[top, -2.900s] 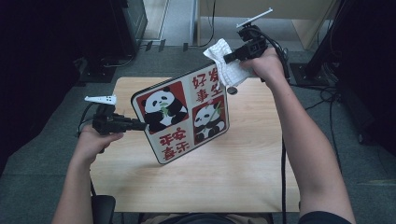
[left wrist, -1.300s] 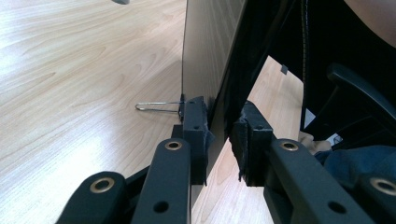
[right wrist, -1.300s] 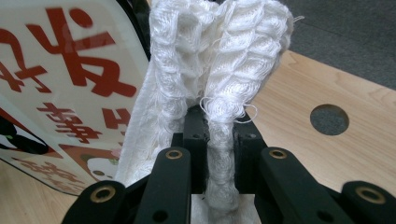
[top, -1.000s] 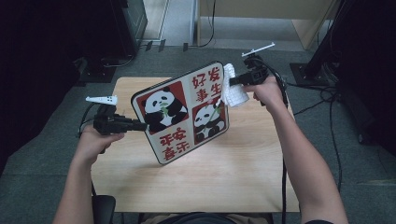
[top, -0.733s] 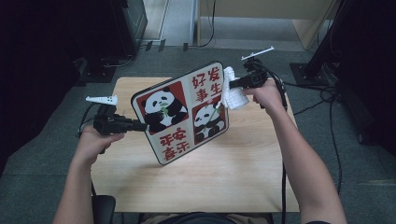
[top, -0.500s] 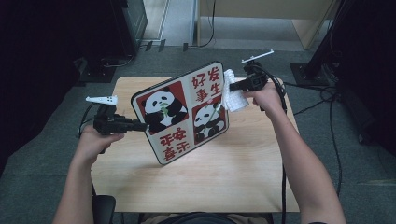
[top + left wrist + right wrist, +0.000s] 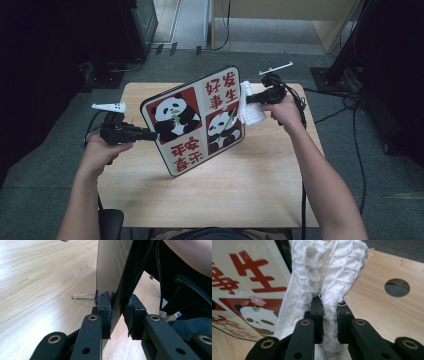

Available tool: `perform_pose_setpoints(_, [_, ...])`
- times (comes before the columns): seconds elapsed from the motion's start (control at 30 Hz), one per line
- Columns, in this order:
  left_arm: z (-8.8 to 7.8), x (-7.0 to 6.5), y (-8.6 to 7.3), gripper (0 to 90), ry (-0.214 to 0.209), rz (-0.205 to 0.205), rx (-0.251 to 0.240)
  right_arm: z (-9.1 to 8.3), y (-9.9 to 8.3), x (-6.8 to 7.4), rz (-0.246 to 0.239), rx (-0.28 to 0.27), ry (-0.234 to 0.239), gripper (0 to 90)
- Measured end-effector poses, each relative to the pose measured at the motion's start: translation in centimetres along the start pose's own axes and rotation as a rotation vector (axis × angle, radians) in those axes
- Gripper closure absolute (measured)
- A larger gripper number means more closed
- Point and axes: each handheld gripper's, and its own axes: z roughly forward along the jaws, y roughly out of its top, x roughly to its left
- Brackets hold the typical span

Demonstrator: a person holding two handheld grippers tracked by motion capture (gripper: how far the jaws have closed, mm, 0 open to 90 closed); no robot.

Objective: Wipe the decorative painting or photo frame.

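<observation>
Pale wood grain covers the bench (image 7: 215,195), with dark floor and cables around it. Nearest the person, the left gripper (image 7: 150,134) is clamped on the left edge of the panda picture board (image 7: 195,120), which stands tilted on its lower edge. The board looks rigid and glossy, probably glass-fronted and so breakable, though its weight is hard to judge; an edge grip suits it. Farther off, the right gripper (image 7: 250,99) pinches a white cloth (image 7: 324,277) against the board's right edge; soft and limp, it bunches anywhere.
</observation>
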Motion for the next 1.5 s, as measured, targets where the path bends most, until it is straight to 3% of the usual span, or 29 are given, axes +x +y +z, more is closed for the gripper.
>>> perform_pose_setpoints(0.13, [0.0, 0.0, 0.0, 76.1, -0.001, 0.0, 0.0, 0.3, -0.4, -0.1, -0.017, -0.001, -0.007, 80.3])
perform_pose_setpoints(0.43, [0.0, -0.1, 0.0, 76.1, -0.001, 0.002, 0.004, 1.1, -1.6, -0.6, -0.007, 0.008, -0.006, 80.3])
perform_pose_setpoints(0.77, [0.1, -0.1, 0.0, 75.9, -0.001, 0.001, 0.005, 2.2, -3.4, -1.2, 0.017, 0.032, -0.007, 80.3])
perform_pose_setpoints(1.5, [0.3, -0.2, 0.0, 75.7, -0.008, 0.01, 0.007, 4.4, -7.8, -2.0, 0.08, 0.016, -0.031, 80.4])
